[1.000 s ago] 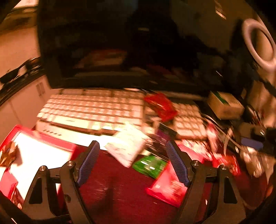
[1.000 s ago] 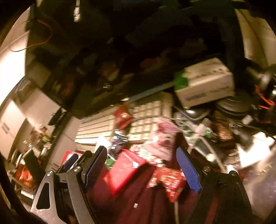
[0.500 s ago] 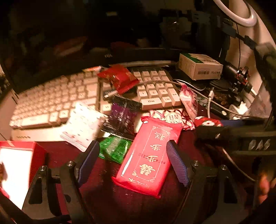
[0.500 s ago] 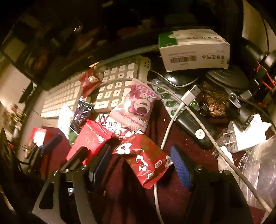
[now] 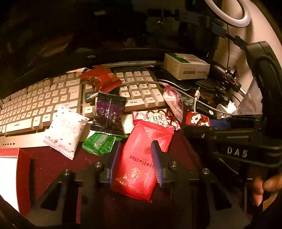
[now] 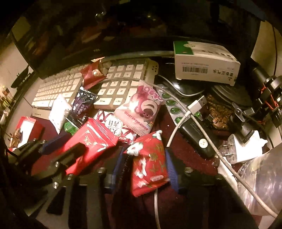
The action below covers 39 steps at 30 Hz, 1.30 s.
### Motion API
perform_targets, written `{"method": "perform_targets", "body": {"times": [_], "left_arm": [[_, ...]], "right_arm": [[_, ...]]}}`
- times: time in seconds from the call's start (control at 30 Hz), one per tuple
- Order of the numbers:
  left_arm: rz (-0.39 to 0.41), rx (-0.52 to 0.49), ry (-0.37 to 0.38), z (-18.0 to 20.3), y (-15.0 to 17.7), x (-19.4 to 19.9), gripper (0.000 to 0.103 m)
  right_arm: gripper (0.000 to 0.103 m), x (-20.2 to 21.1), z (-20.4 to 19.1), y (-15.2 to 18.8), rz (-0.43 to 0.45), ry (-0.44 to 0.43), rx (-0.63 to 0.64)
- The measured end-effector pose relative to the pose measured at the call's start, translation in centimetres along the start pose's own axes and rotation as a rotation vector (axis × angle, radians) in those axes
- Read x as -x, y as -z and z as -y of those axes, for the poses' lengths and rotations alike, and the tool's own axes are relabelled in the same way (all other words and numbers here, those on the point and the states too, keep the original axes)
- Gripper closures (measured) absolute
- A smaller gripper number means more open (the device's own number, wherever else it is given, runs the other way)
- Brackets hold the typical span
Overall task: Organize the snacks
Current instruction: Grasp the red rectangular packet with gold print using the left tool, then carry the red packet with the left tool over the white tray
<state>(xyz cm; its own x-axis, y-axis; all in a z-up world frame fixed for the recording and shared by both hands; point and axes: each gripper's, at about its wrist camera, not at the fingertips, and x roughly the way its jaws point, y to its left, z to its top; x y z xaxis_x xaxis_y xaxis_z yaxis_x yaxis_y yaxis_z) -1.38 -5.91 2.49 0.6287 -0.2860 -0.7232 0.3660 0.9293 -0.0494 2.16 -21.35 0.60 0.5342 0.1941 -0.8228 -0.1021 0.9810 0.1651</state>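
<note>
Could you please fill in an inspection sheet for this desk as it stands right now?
Surface: dark red cloth.
Job's things: long red packet, small red packet, pink bear packet, purple packet, white packet, green packet.
Clutter: keyboard, medicine box, red box.
Grippers: left gripper closed on the long red packet; right gripper closed on the small red packet.
Cables: white USB cable.
Surroundings: monitor, ring light.

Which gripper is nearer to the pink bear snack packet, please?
Right. The right gripper straddles a red flower packet lying just below the pink bear packet; the left gripper, around the long red packet, sits farther off.
</note>
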Motion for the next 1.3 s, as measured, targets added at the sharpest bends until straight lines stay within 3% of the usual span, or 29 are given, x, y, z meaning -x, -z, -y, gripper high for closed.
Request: {"method": "perform_targets", "body": {"times": [0.23, 0.3, 0.33, 0.37, 0.43, 0.53, 0.57, 0.63, 0.83, 0.97, 1.07, 1.3], "left_arm": [[-0.03, -0.045, 0.11, 1.3, 0.2, -0.1, 0.067], [-0.042, -0.064, 0.118, 1.9, 0.3, -0.3, 0.043], [-0.082, -0.069, 0.132, 2.3, 0.6, -0.9, 0.023], [-0.106, -0.075, 0.136, 2.6, 0.7, -1.3, 0.018], [-0.107, -0.115, 0.106, 3.4, 0.8, -1.4, 0.018], [-0.097, -0.075, 0.143, 2.6, 0.7, -1.2, 0.022], [-0.087, -0.047, 0.149, 2.0, 0.6, -1.0, 0.039], [-0.077, -0.029, 0.139, 1.4, 0.5, -0.9, 0.053], [-0.048, -0.054, 0.12, 1.8, 0.5, -0.4, 0.058], [0.008, -0.064, 0.058, 1.7, 0.3, 0.4, 0.058], [0.036, -0.012, 0.056, 0.9, -0.1, 0.9, 0.058], [0.158, 0.129, -0.057, -0.9, 0.6, 4.9, 0.058]], "right_arm": [[0.068, 1.1, 1.5, -0.7, 0.043, -0.12, -0.097], [0.068, 1.7, 2.1, -0.8, 0.071, -0.157, -0.133], [0.068, 1.7, 2.1, -0.9, 0.08, -0.166, -0.14], [0.068, 2.0, 2.2, -0.9, 0.088, -0.177, -0.146], [0.068, 1.6, 2.1, -1.3, 0.086, -0.182, -0.159], [0.068, 1.1, 2.3, -1.5, 0.074, -0.162, -0.18], [0.068, 1.0, 2.4, -1.4, 0.074, -0.159, -0.18], [0.068, 1.0, 2.2, -1.4, 0.074, -0.165, -0.176], [0.068, 1.3, 1.9, -1.4, 0.098, -0.192, -0.182], [0.068, 1.4, 1.4, -1.4, 0.118, -0.221, -0.168], [0.068, 1.4, 0.8, -1.5, 0.123, -0.248, -0.148], [0.068, 1.0, -1.0, -1.3, 0.142, -0.29, -0.114]]}}
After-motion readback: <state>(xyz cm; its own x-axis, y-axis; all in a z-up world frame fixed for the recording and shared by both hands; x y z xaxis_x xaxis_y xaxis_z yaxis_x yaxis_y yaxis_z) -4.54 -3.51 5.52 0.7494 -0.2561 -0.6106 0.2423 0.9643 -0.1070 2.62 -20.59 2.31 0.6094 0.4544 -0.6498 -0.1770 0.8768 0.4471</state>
